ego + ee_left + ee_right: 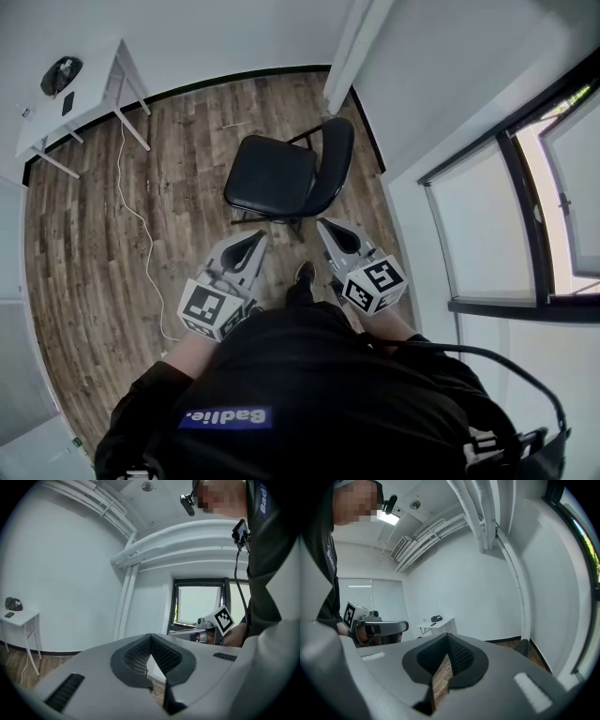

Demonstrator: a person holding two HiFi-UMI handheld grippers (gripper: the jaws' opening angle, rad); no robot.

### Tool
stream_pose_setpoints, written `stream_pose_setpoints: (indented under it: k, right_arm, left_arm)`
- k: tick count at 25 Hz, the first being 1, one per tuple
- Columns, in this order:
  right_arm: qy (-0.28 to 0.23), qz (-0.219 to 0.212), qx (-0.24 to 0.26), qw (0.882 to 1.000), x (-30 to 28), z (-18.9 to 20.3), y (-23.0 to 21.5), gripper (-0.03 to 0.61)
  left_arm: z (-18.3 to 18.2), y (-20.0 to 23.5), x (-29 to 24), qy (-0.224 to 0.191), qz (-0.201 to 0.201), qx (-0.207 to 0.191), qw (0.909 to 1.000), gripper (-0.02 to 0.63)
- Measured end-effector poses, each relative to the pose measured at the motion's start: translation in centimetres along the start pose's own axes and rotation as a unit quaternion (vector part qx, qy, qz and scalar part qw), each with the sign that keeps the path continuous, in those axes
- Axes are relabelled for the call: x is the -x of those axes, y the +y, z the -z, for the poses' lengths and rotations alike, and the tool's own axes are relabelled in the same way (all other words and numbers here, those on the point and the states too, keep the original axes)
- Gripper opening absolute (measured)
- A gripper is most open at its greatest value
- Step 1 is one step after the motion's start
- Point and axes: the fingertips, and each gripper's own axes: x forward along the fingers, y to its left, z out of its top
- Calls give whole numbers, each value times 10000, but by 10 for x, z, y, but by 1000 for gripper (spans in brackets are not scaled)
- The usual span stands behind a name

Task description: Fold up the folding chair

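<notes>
Fingers, left gripper (149, 640): clenched tip to tip, nothing between them
Fingers, right gripper (448, 640): clenched shut as well, only wood floor showing through the gap behind the tips
Grippers in the head view: left gripper (257, 238) and right gripper (324, 225) side by side in front of the person, both pointing toward twelve o'clock
Task's thing: black padded folding chair with a thin metal frame (273, 176), standing on the brown wood-plank floor (187, 141) at twelve o'clock from the grippers, near them but not touched by either
Chair's pose: fully open, seat flat and level, backrest upright on the seat's three o'clock side, next to the white wall
Done so far: nothing, judging from the open seat
Left to do: reach the chair, take hold of the seat or the backrest, swing the seat up against the back until the frame closes flat
Surroundings: small white table (94, 89) at ten o'clock from the chair, well apart, with a white cable (141, 220) trailing from it across the floor; a window at three o'clock
</notes>
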Motion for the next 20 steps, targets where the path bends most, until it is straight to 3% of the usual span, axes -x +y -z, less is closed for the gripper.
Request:
stream_pose_setpoints:
  k: [11,20]
  right_arm:
    - [375,-484,-247,9978,-57,-15,-149,-5]
    - [670,-614,-417,9950,-96,-2,-192,-5]
  left_arm:
    - [-22,53,-143,74,-481,108,9988,0]
    - [-19,97,-176,191,-753,152,9969,0]
